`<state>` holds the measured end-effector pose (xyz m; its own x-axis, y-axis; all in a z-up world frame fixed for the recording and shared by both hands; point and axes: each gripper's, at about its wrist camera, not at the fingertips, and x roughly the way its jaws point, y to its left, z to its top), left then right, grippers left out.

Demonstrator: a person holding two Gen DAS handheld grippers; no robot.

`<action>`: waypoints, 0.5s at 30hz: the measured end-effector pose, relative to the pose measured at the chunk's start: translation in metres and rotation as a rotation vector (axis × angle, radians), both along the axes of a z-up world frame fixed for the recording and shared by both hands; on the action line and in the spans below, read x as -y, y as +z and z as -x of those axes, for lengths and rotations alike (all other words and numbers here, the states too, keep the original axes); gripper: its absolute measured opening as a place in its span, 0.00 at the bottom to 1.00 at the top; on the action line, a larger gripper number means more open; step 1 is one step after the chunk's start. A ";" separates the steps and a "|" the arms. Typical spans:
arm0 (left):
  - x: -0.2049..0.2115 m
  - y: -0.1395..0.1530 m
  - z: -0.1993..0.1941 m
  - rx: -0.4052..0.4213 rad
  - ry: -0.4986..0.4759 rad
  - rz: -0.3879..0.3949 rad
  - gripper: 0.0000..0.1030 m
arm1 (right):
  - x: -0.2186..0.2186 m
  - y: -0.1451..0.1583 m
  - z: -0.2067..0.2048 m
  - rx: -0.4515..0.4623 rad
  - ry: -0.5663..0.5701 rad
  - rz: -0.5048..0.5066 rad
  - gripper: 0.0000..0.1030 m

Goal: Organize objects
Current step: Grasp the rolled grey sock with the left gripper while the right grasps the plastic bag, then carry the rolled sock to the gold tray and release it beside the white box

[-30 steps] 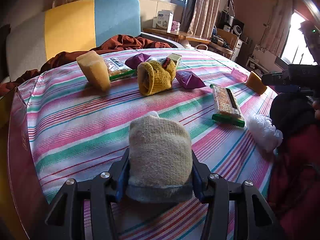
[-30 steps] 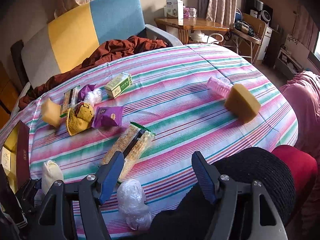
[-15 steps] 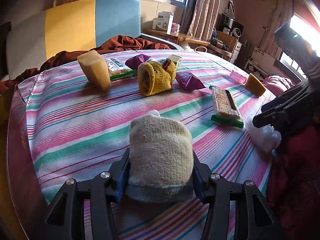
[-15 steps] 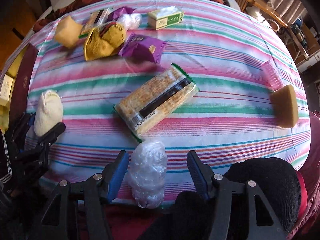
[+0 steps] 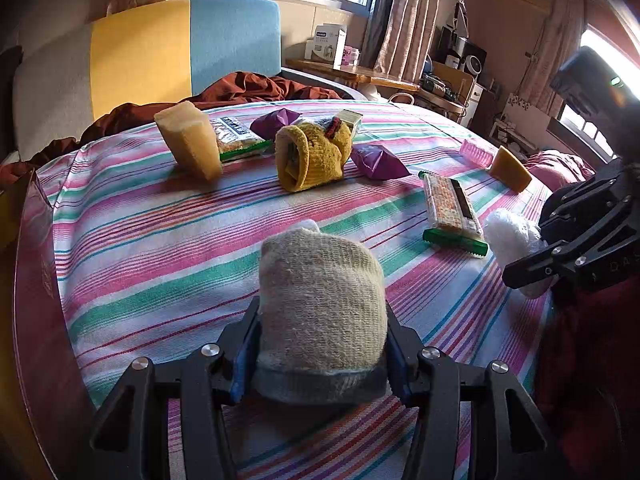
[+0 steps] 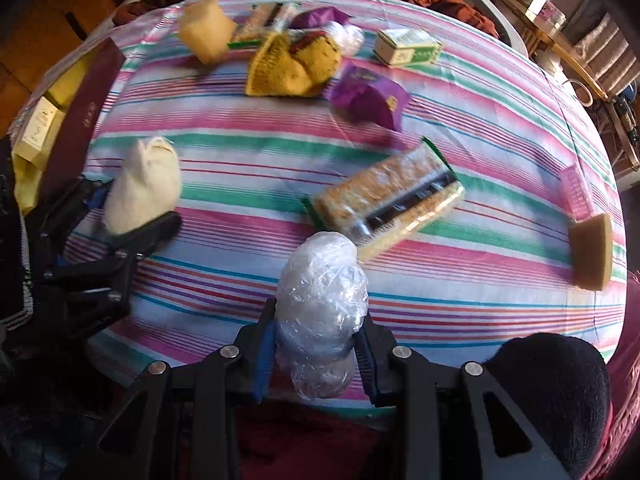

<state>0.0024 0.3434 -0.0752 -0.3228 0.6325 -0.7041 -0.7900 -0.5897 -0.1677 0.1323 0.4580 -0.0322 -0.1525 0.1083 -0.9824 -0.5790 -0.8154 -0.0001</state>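
Left wrist view: the left gripper [image 5: 322, 354] is clamping a rolled cream knitted sock [image 5: 320, 312] between its blue pads at six o'clock, over the pink-and-green striped tablecloth [image 5: 160, 248]. A mustard-yellow knitted sock bundle [image 5: 312, 156] is lying at twelve o'clock, and a long cracker packet with green ends [image 5: 452, 212] at two o'clock.

Right wrist view: the right gripper [image 6: 316, 344] is pointing steeply down; its jaws have just been closing and are now pinching a crumpled clear plastic-wrap ball [image 6: 322, 300] at six o'clock, just beside the cracker packet at one o'clock. A tan sponge wedge [image 6: 592, 252] is sitting at three o'clock.
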 end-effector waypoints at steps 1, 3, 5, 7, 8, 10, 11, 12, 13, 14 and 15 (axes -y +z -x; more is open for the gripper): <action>0.000 0.000 0.000 -0.003 0.000 0.002 0.53 | 0.006 -0.001 0.005 0.002 0.015 -0.007 0.34; 0.000 0.000 -0.001 -0.011 0.001 0.007 0.52 | 0.012 0.000 0.012 0.017 0.029 -0.055 0.34; 0.000 0.000 -0.001 -0.017 0.002 0.009 0.51 | 0.010 0.002 0.011 -0.005 0.011 -0.039 0.34; 0.001 0.001 -0.001 -0.021 0.005 0.010 0.51 | 0.006 0.004 0.006 -0.019 -0.002 -0.021 0.34; 0.002 0.001 -0.002 -0.023 0.006 0.012 0.50 | 0.006 0.004 0.008 -0.025 -0.002 -0.017 0.34; 0.002 0.003 -0.001 -0.019 0.011 0.022 0.50 | 0.004 0.003 0.011 -0.010 0.006 0.005 0.34; 0.002 0.005 -0.002 -0.015 0.018 0.032 0.49 | 0.003 0.001 0.014 -0.004 0.016 0.019 0.34; 0.004 0.008 -0.004 -0.007 0.024 0.038 0.49 | 0.004 0.000 0.015 0.009 0.026 0.020 0.34; 0.007 0.011 -0.006 0.006 0.024 0.034 0.49 | 0.006 -0.001 0.016 0.029 0.038 0.012 0.33; 0.010 0.014 -0.009 0.018 0.019 0.024 0.49 | 0.008 -0.002 0.018 0.045 0.054 0.005 0.33; 0.014 0.019 -0.011 0.019 0.015 0.014 0.49 | 0.010 -0.003 0.019 0.059 0.064 0.000 0.33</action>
